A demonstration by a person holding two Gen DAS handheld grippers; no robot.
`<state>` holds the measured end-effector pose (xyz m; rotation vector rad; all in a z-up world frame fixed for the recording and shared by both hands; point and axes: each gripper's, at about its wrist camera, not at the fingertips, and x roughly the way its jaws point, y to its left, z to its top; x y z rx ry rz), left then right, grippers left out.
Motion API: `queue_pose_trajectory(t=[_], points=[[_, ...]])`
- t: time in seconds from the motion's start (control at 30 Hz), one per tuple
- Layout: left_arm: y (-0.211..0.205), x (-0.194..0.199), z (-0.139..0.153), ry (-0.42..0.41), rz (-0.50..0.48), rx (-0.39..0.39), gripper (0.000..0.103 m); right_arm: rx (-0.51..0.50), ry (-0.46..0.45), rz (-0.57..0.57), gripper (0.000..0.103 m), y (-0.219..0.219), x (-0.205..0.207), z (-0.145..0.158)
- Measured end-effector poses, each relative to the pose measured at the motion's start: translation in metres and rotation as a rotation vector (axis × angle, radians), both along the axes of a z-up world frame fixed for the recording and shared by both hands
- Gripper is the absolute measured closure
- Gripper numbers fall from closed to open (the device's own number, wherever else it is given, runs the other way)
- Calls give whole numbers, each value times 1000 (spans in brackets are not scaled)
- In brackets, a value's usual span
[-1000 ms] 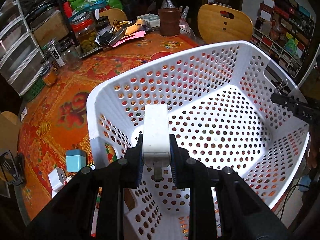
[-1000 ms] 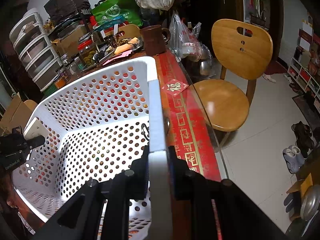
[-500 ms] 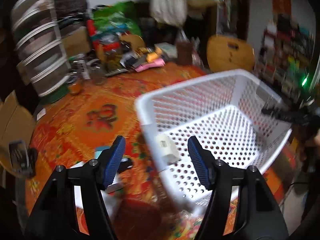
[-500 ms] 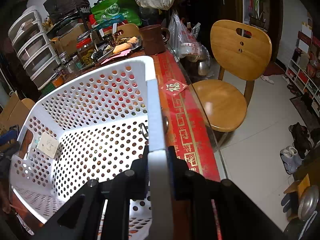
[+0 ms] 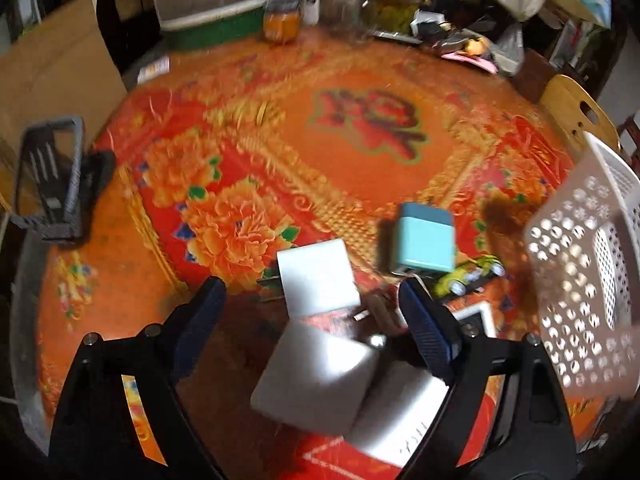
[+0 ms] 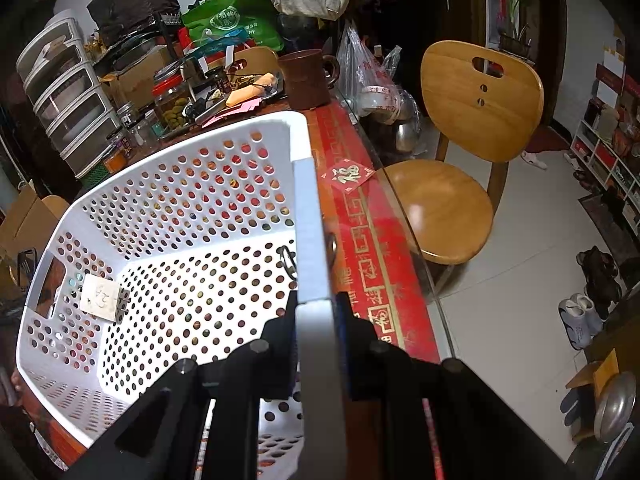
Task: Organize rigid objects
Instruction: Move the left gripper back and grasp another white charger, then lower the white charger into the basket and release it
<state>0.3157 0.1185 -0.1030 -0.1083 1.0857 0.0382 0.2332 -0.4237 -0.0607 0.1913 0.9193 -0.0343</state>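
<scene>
My left gripper (image 5: 312, 294) hangs over the table with its jaws opening and nothing pressed between them. Below and between its fingers lies a white plug charger (image 5: 316, 276); two more white blocks (image 5: 316, 376) sit nearer me, blurred. A teal charger (image 5: 424, 240) and a yellow-green toy car (image 5: 468, 274) lie to the right, beside the white perforated basket (image 5: 580, 260). My right gripper (image 6: 316, 300) is shut on the rim of that basket (image 6: 308, 208). Inside it, at the far left of the floor, lies a white charger (image 6: 100, 296).
The table carries a red and orange flowered cloth (image 5: 280, 140). Jars (image 5: 282, 20), a drawer unit (image 6: 68, 92) and clutter line its far side. A dark phone stand (image 5: 52, 180) sits at the left edge. A wooden chair (image 6: 452, 152) stands beyond the table's right edge.
The left gripper let go of the white charger, which now lies in the basket. It then swung left out of the basket, down over the table's loose items. The right gripper kept still.
</scene>
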Motion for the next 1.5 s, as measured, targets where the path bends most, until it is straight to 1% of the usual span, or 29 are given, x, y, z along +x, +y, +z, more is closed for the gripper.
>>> queue_pose_trajectory(t=[0.07,0.13,0.23,0.3,0.33,0.4,0.43,0.47,0.6,0.7,0.73,0.83,1.0,1.17,1.3,1.37,1.5], points=[[-1,7,-7,6,14,-12,16,-2,1,1,88,0,0,0],[-2,15,-11,9,24,-25,17,-3,3,2,88,0,1,0],[-2,20,-18,11,32,-19,19,-4,4,2,88,0,1,0],[0,24,-23,14,49,-15,29,-5,4,2,88,1,1,0],[2,25,-26,14,58,-17,31,-5,4,2,88,0,1,0],[5,26,-31,15,69,-20,40,-5,4,3,88,0,2,1],[3,26,-31,5,74,6,42,-6,3,3,88,1,2,1],[2,25,-31,-1,68,6,46,-6,1,4,88,1,2,1],[-5,23,-29,-32,69,49,47,-12,-17,3,88,1,1,2],[-10,15,-23,-81,81,108,48,-34,-32,0,88,3,-1,2],[-14,12,-18,-110,78,136,48,-28,-34,3,88,2,-1,2],[-22,5,-3,-157,68,178,48,-22,-41,11,88,2,-1,3],[-34,-4,24,-216,50,200,48,-16,-44,16,88,2,-2,3],[-49,-14,53,-268,37,213,48,-11,-46,20,88,1,-2,3],[-66,-23,80,-314,16,202,48,-11,-48,24,88,1,-2,3],[-80,-29,95,-339,-4,210,48,-9,-47,25,88,1,-2,3],[-111,-35,120,-376,-58,197,48,-8,-47,26,88,1,-2,3]])
